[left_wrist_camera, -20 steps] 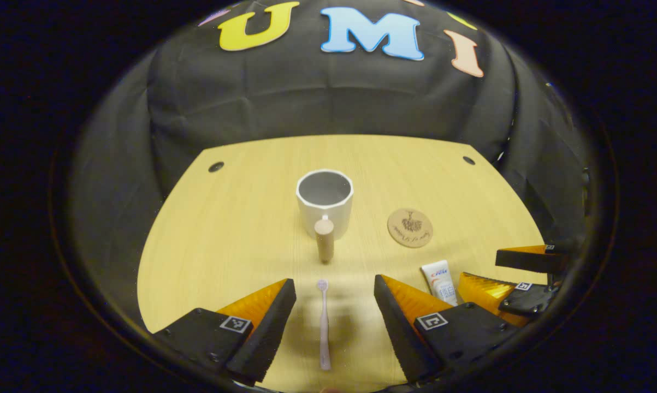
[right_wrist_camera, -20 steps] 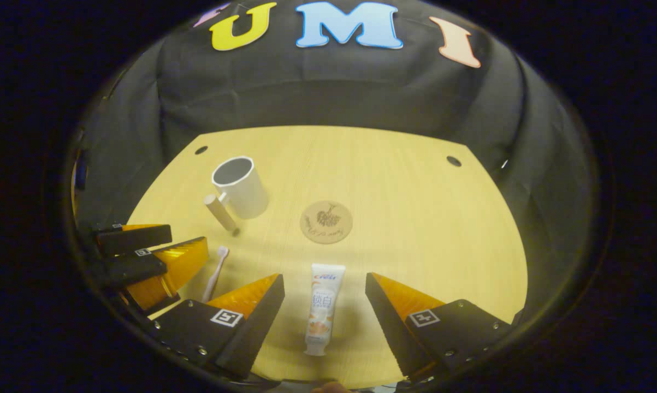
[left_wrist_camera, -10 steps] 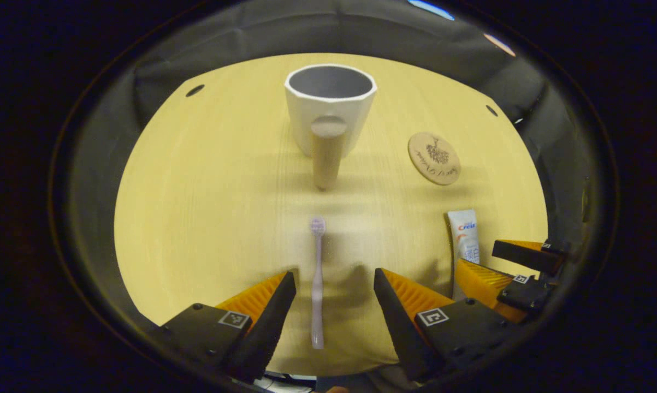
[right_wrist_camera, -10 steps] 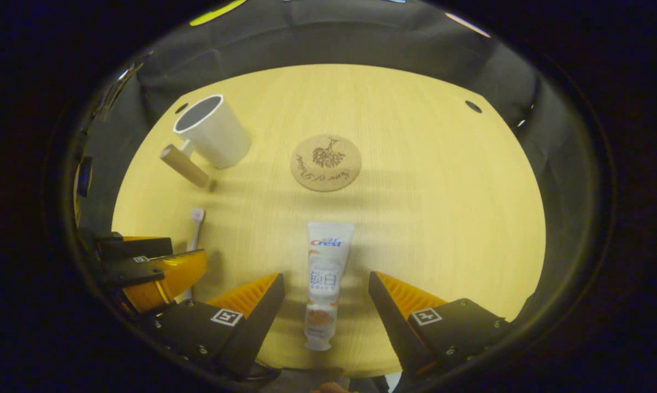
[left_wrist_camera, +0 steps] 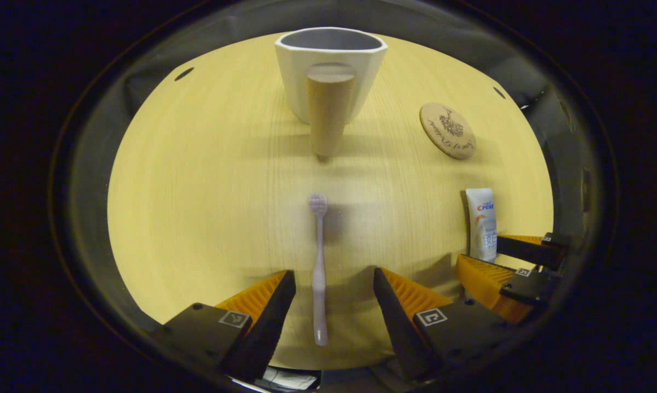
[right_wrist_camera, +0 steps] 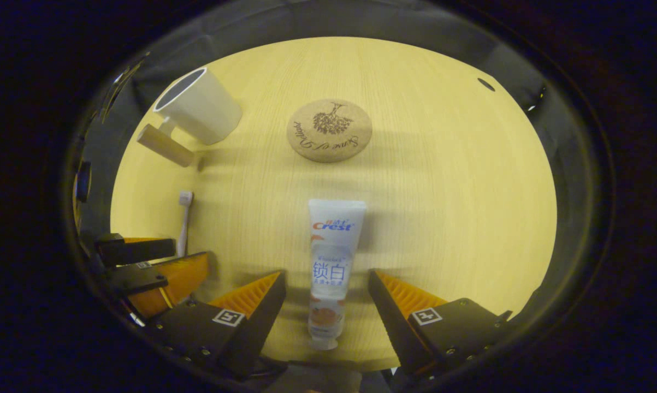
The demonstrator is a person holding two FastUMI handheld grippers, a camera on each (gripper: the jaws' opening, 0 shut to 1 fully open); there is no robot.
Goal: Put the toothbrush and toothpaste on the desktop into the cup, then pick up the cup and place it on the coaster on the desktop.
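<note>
Both claws are wide open with nothing in them: the left gripper (left_wrist_camera: 332, 284) straddles the toothbrush (left_wrist_camera: 319, 273) lying flat on the desktop (left_wrist_camera: 197, 191), and the right gripper (right_wrist_camera: 325, 286) straddles the toothpaste (right_wrist_camera: 331, 256), cap end nearest the camera. The brush looks light, thin and stiff, so I'd pinch mid-handle and expect it to roll or slip, while the tube looks soft, so grab the fuller middle gently. The cup (left_wrist_camera: 331, 65) stands upright and empty farther back, with the coaster (right_wrist_camera: 329, 130) lying apart from it.
</note>
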